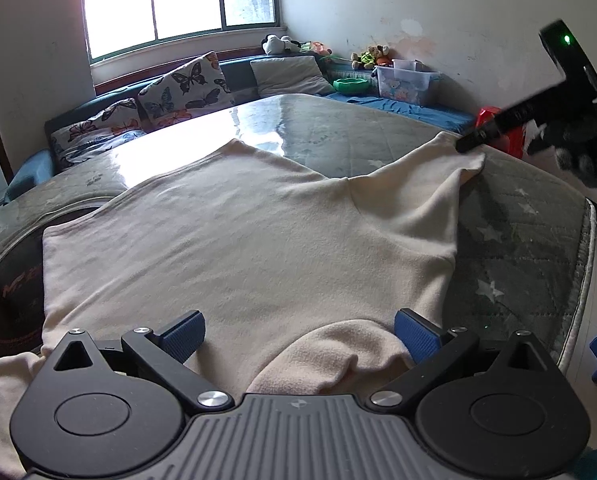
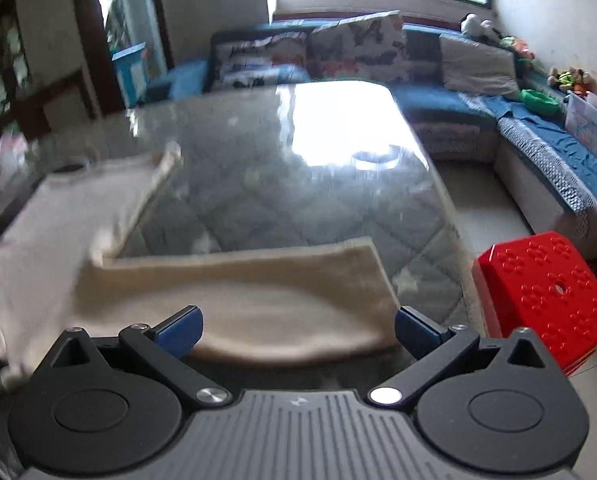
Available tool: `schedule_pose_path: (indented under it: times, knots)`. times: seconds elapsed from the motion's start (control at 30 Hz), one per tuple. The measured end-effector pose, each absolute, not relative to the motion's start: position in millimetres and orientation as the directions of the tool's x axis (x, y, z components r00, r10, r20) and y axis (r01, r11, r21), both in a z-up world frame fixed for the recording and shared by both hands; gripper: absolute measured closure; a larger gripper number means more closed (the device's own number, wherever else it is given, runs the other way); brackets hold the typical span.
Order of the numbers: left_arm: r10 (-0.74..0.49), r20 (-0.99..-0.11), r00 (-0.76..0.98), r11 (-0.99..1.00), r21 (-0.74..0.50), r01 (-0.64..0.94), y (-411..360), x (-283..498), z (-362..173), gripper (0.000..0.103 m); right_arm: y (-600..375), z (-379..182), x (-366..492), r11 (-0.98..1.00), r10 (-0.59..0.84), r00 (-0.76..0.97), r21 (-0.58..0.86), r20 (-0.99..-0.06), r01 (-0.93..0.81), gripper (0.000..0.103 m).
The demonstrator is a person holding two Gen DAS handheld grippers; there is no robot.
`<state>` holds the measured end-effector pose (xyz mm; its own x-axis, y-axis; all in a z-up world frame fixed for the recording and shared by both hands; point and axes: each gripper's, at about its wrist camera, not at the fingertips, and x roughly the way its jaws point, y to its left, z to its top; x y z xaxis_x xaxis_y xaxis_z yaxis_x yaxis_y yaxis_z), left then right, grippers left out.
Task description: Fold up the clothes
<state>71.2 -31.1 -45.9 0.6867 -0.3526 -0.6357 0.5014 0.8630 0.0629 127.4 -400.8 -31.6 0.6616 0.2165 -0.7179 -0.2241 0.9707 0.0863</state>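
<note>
- Cream top (image 1: 234, 240) lies spread out on the glass-covered surface (image 1: 306, 128), mostly flat, with its body open and wide.
- One sleeve (image 2: 242, 304) lies stretched out to the side toward the red stool (image 2: 546, 296); another sleeve (image 1: 322, 356) is bunched up close to my left hand-held gripper (image 1: 298, 336).
- My left hand-held gripper is spread wide over that bunched sleeve and grips nothing.
- My right hand-held gripper (image 2: 298, 332) is spread wide too, just by the long sleeve, with nothing pinched in it; the right view is blurry.
- I see no neat fold in the top. I judge most of the folding is left: both sleeves and the body need to go in.
- I see only this one piece of clothing.
</note>
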Motion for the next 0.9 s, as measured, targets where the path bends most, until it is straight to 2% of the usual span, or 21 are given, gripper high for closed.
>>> schedule_pose_path:
  times: [0.1,0.23,0.77,0.9]
  knots:
    - [-0.347,-0.637,0.689,0.866,0.064,0.496,-31.5,70.4,-45.5,0.000,-390.3,-30.2,135.7,0.967,0.236,0.675,0.099,-0.700,-0.235,0.000]
    - [-0.343,-0.640,0.687,0.872,0.055,0.487,-29.5,69.0,-45.3,0.000,-371.8,-45.9,152.6,0.963,0.240,0.648,0.092,-0.723,-0.254,0.000]
    - [-0.366,-0.608,0.705,0.893,-0.014,0.451,0.0,54.5,-37.7,0.000,-344.2,-40.7,152.5,0.970,0.173,0.695,0.000,-0.698,-0.241,0.000]
    - [-0.319,-0.581,0.749,0.925,-0.018,0.380,29.4,49.8,-26.3,0.000,-314.0,-32.9,142.1,0.943,0.254,0.682,0.019,-0.686,-0.333,0.000]
